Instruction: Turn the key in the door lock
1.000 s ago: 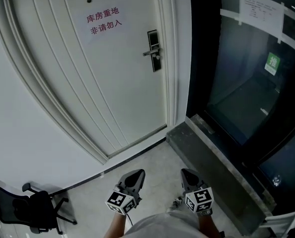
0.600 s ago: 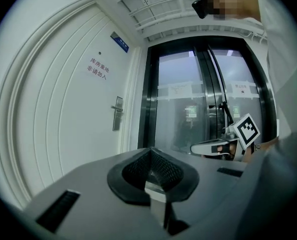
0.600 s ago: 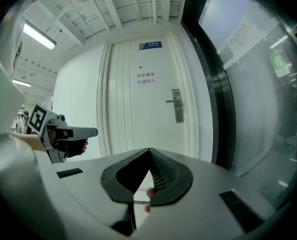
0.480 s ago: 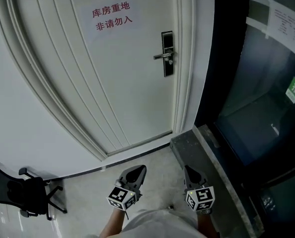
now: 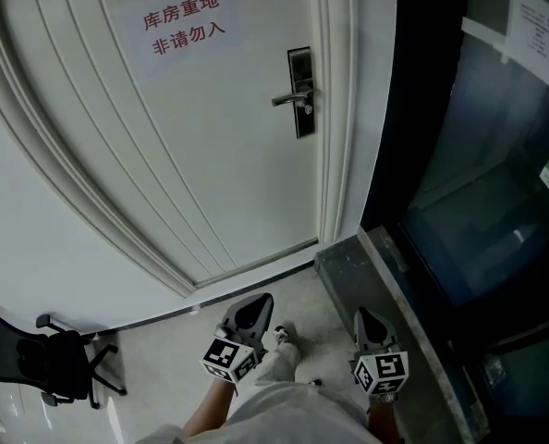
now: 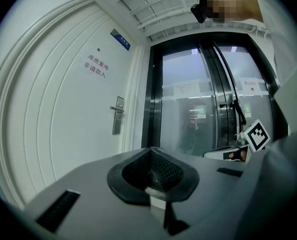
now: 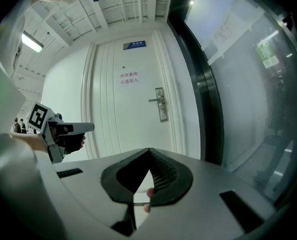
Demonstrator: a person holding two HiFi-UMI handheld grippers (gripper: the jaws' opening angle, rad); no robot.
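The white door (image 5: 210, 137) carries a dark lock plate (image 5: 301, 104) with a silver lever handle (image 5: 291, 98) near its right edge. I cannot make out a key at the lock from here. Both grippers are held low over the floor, well short of the door and pointing toward it. The left gripper (image 5: 252, 305) is shut, its tips meeting (image 6: 149, 150), and the lock plate (image 6: 118, 115) lies ahead to its left. The right gripper (image 5: 361, 316) is shut too (image 7: 148, 151), nothing showing beyond its tips, with the lock plate (image 7: 160, 104) straight ahead.
A red-lettered paper sign (image 5: 184, 21) is stuck on the door. A dark glass wall (image 5: 496, 155) with a raised stone sill (image 5: 395, 313) runs along the right. A black office chair (image 5: 43, 363) stands at the lower left. The person's shoe (image 5: 282, 340) is between the grippers.
The person has stepped toward the door, a shoe now showing between the grippers. Both grippers travelled forward with the body and stayed shut.
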